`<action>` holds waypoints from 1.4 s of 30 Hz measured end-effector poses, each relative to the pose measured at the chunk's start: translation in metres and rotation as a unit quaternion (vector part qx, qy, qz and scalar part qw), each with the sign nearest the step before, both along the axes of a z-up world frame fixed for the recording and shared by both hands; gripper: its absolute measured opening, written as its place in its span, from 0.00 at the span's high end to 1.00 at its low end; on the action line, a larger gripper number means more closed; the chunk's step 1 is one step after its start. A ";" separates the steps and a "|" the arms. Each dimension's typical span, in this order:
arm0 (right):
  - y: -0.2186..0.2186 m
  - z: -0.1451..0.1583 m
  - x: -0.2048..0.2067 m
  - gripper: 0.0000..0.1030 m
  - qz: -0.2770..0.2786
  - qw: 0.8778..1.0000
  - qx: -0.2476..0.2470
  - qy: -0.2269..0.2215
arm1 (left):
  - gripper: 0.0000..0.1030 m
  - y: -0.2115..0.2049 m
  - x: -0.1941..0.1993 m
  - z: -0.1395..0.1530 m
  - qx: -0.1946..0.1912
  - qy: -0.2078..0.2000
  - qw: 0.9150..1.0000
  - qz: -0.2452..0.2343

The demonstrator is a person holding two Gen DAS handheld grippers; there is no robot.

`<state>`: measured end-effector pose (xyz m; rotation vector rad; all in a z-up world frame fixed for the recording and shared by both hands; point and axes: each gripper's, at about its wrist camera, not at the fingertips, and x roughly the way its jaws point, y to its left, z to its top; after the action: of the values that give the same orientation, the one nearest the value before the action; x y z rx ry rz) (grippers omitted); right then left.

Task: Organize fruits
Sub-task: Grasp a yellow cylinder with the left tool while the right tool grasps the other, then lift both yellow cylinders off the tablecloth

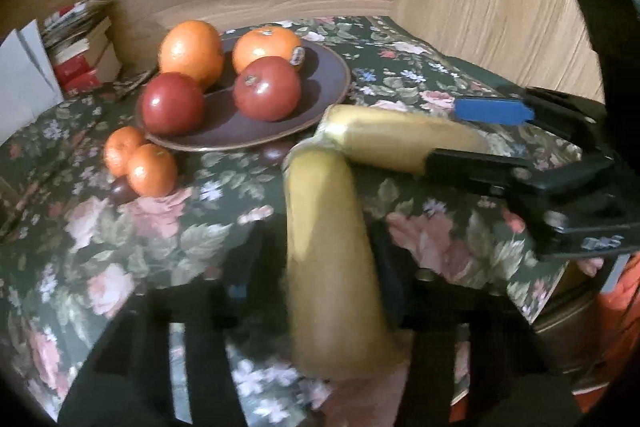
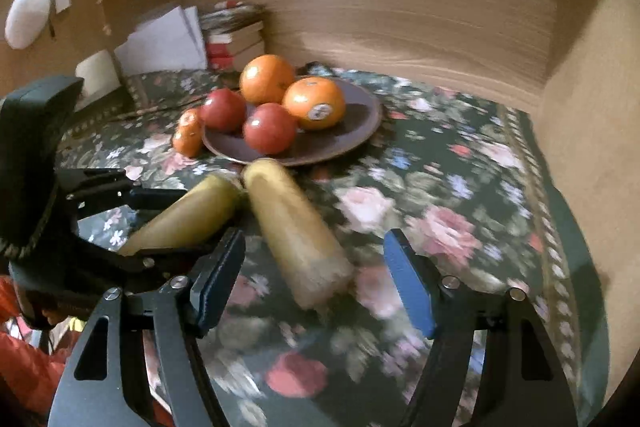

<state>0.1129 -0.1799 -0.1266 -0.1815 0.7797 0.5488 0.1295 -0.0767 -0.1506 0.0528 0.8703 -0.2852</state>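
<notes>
Right wrist: left hand-held gripper [image 2: 196,219] clenches banana [image 2: 172,227] (blurred), right hand-held gripper [image 2: 314,283], released, straddles second banana [image 2: 292,223].

A: Figure, right wrist view: what sits on the plate [image 2: 362,131]?

B: Two oranges [image 2: 267,78] at the rear, two apples [image 2: 270,133] in front of them.

A: Beside the plate?

B: Two mandarins [image 2: 188,133] on the tablecloth [image 2: 460,187], touching each other, just left of the rim. Books [image 2: 236,39] stand behind, against the wall.

A: In front?

B: Two joined bananas [image 2: 296,231], nearer than the plate. The left gripper [image 2: 168,223] lies around the left-hand banana; the right-hand one lies between the right gripper [image 2: 316,291] fingers, apart from both.
</notes>
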 end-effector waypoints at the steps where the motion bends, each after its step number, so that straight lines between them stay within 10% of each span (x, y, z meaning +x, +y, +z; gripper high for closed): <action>1: 0.007 -0.003 0.003 0.39 0.006 1.000 -0.007 0.004 | 0.62 0.005 -0.001 0.000 -0.005 0.003 1.000 0.001; 11: 0.010 -0.013 0.003 0.67 0.006 1.000 0.005 0.025 | 0.63 0.046 -0.014 0.003 -0.009 -0.001 1.000 0.022; 32: 0.024 -0.018 0.006 0.64 0.010 0.998 -0.018 0.055 | 0.63 0.063 0.000 -0.005 0.026 -0.021 0.999 0.033; 42: 0.040 -0.020 0.011 0.67 -0.012 0.999 -0.026 0.030 | 0.64 0.070 0.007 0.002 -0.024 0.011 0.999 0.023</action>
<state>0.1237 -0.1402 -0.1466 -0.2034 0.8540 0.5141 0.1364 -0.0064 -0.1491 -0.0141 0.8854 -0.2645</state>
